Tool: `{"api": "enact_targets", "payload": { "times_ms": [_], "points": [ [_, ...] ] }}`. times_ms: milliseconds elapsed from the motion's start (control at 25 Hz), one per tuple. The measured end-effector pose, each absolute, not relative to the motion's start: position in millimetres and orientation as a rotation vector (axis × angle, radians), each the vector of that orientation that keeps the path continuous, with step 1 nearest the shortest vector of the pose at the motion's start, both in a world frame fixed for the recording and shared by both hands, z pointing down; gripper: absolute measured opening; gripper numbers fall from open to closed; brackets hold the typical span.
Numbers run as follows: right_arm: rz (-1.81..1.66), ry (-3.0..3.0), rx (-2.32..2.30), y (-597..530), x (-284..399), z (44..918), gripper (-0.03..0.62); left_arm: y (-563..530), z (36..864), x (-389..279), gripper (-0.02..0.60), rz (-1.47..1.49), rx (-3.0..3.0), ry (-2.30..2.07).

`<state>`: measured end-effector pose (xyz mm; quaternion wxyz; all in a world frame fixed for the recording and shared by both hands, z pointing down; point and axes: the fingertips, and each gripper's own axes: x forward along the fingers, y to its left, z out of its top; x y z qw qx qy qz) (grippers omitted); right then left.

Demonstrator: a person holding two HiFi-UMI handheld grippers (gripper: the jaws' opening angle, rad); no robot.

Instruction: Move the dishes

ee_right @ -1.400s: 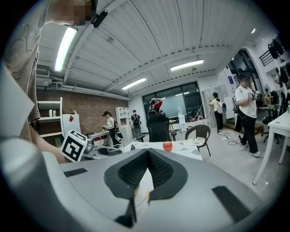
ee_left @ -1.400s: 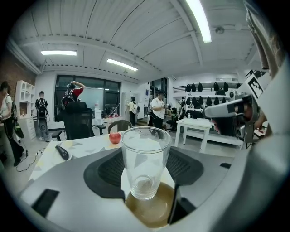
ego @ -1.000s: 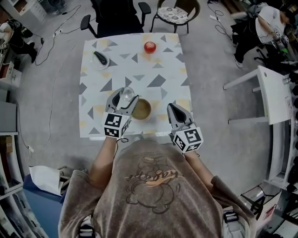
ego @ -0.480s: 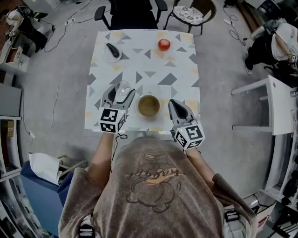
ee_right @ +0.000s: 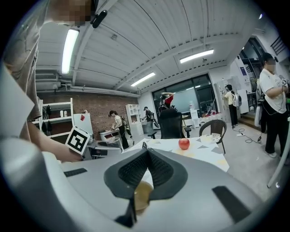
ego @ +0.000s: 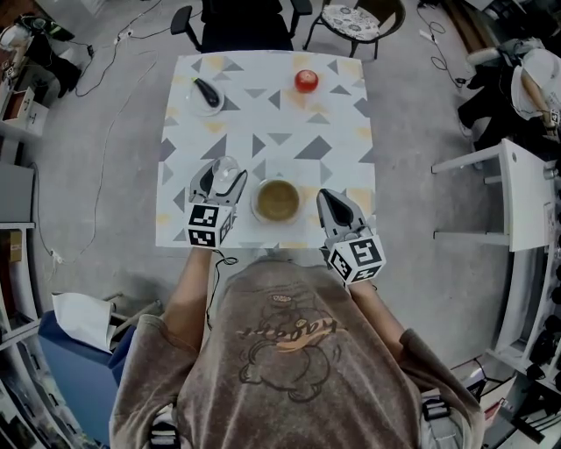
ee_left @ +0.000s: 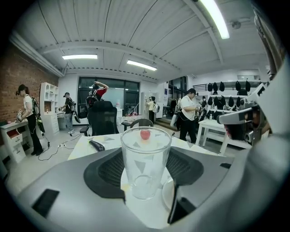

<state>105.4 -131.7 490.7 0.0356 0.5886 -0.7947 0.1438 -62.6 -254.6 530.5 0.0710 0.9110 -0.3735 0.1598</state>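
Observation:
An upright clear glass (ego: pixel 225 166) (ee_left: pixel 145 158) stands between the jaws of my left gripper (ego: pixel 223 174), whose pads press on its two sides near the table's front left. Just right of it sits a bowl (ego: pixel 277 200) with brownish contents, which the right gripper view shows below the jaws (ee_right: pixel 141 192). My right gripper (ego: pixel 323 196) (ee_right: pixel 144 147) hovers right of the bowl, its jaws shut tip to tip on nothing. At the far left of the table (ego: pixel 337 131) lies a small plate with a dark object (ego: pixel 206 92) (ee_left: pixel 96 145).
A red fruit (ego: pixel 305 81) (ee_right: pixel 183 143) lies near the table's far edge. A black office chair (ego: pixel 245 22) and a round-seated chair (ego: pixel 351 17) stand behind the table. A white side table (ego: pixel 517 193) is to the right. People stand about the room.
My left gripper has carried the glass leftward, away from the bowl. The right gripper has stayed beside the bowl.

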Motion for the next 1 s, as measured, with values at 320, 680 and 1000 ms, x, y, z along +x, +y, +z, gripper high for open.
{"api": "enact_targets", "payload": {
  "times_ms": [320, 680, 1000],
  "points": [
    [0.483, -2.393, 1.826, -132.1, 108.9, 498.3, -0.004, -264.9, 571.9, -59.8, 0.287, 0.53, 2.707, -1.106],
    [0.528, -2.326, 1.854, -128.9, 115.0, 511.3, -0.003, -276.8, 601.6, -50.2, 0.287, 0.557, 2.7, -1.073],
    [0.535, -2.299, 1.881, -130.1, 115.3, 512.1, -0.004, -275.5, 615.4, -47.6, 0.287, 0.61, 2.714, -1.047]
  ]
}}
